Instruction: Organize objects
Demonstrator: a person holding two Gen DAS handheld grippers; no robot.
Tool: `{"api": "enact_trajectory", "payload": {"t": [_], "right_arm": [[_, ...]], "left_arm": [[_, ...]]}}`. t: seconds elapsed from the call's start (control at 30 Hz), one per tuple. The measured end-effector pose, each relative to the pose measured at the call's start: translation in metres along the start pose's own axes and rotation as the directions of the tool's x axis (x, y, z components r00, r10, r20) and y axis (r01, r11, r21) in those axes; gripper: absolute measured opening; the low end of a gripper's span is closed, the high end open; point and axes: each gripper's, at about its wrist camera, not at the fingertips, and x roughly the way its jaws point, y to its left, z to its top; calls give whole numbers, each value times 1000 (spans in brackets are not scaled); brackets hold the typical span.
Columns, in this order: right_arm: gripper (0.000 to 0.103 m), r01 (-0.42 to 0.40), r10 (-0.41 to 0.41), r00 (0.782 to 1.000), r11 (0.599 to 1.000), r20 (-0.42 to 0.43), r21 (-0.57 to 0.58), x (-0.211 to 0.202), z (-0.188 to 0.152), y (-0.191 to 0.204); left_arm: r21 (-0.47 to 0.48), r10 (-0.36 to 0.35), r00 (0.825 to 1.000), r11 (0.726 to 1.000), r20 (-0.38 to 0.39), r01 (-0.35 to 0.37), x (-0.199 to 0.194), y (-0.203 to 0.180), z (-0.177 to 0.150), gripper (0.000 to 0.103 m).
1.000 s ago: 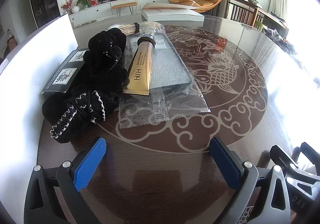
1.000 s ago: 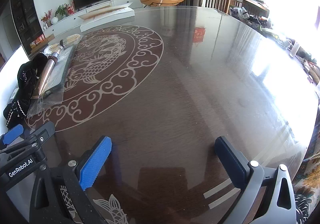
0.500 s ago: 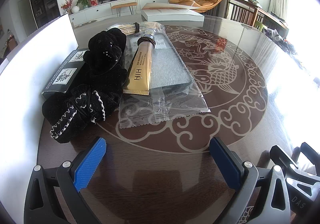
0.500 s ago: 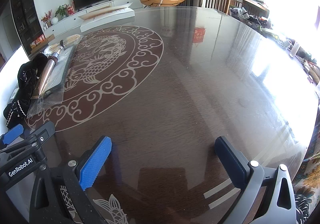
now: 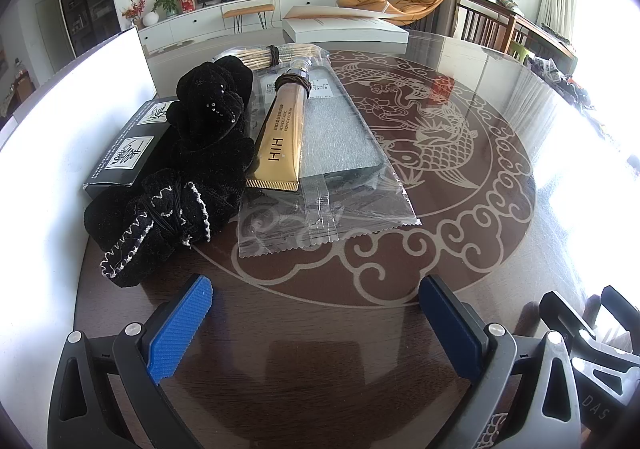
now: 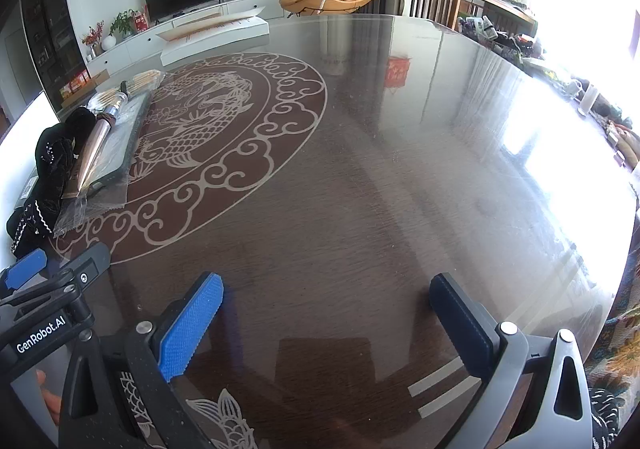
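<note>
Hovering low over a glass-topped table [image 5: 460,233] etched with a fish-and-cloud medallion, the left gripper [image 5: 316,313] holds its blue-padded jaws wide apart, gripping nothing. Ahead of it, at the table's left side, lies a cluster of items: a gold tube [image 5: 282,141] resting on a clear plastic packet [image 5: 344,153] that holds a flat grey pad, its crimped end toward the camera and its capped end pointing away. Against the tube's left side sits a black velvet pouch [image 5: 208,137] dotted with small beads, and nearer the gripper a second black fabric piece [image 5: 148,225] edged in white stitching. A black box [image 5: 124,153] with white labels lies partly under the fabric, beside a white board [image 5: 60,121]. A bundle of thin sticks [image 5: 276,55] tied with a dark band lies at the far end of the packet.

The right gripper [image 6: 326,315] hangs above a bare stretch of the same table, jaws likewise spread wide and empty, well apart from the cluster, which appears at the far left of its view. A white flat box [image 5: 344,27] lies at the table's far edge.
</note>
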Motion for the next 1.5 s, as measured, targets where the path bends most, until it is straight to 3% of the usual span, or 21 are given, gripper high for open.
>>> {"api": "enact_trajectory", "payload": {"t": [0.5,0.63,0.9,1.17,1.37,1.5], "right_arm": [[103,0,0,1000,1000,1,0,0,0,0],[103,0,0,1000,1000,1,0,1,0,0],[103,2,-2,1000,1000,2,1,0,1,0],[103,2,-2,1000,1000,3,1,1,1,0],[103,2,-2,1000,1000,3,1,1,1,0],[103,3,-3,1000,1000,4,1,1,1,0]], "left_arm": [[0,0,1000,1000,0,0,0,0,0,103],[10,-5,1000,1000,-30,6,-4,0,-3,103],[48,-68,995,996,-70,72,-26,0,-29,103],[69,-128,992,989,-23,129,-63,2,-33,103],[86,-110,992,990,-66,116,-64,4,-40,103],[54,-114,993,992,-39,116,-72,17,-40,103]]}}
